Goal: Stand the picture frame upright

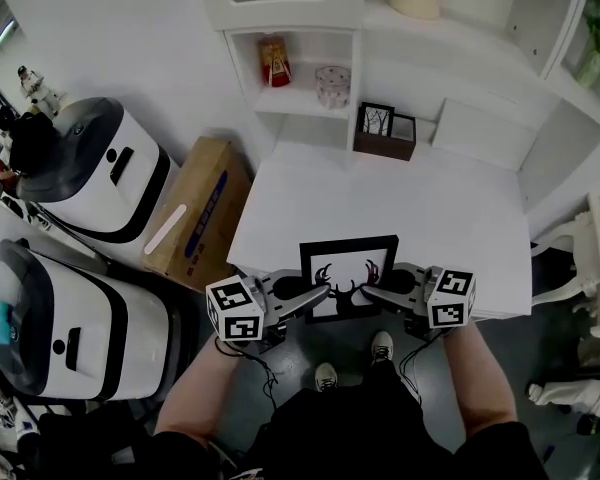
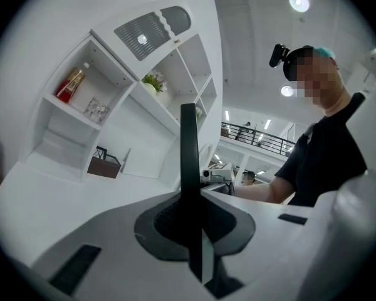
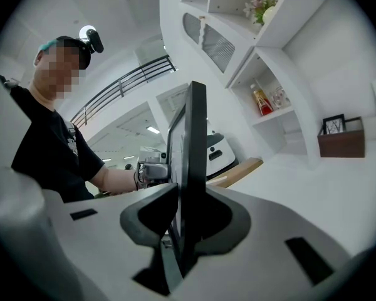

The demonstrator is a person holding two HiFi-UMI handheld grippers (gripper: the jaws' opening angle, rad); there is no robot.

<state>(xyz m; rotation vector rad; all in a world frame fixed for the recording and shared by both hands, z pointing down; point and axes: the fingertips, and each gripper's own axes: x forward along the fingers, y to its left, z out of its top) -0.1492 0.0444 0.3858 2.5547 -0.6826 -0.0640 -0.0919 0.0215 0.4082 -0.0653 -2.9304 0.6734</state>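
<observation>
Picture frame (image 1: 346, 268): 1 | left gripper (image 1: 323, 294): pinching frame edge | right gripper (image 1: 368, 290): spread around frame | grippers: 2

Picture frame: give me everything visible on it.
The black square picture frame has a thin dark border around a white print with black antler-like shapes. It is raised on edge at the white table's near edge, front toward the person. The left claw clamps its left side; its right side sits between the right claw's jaws, seemingly loose.
</observation>
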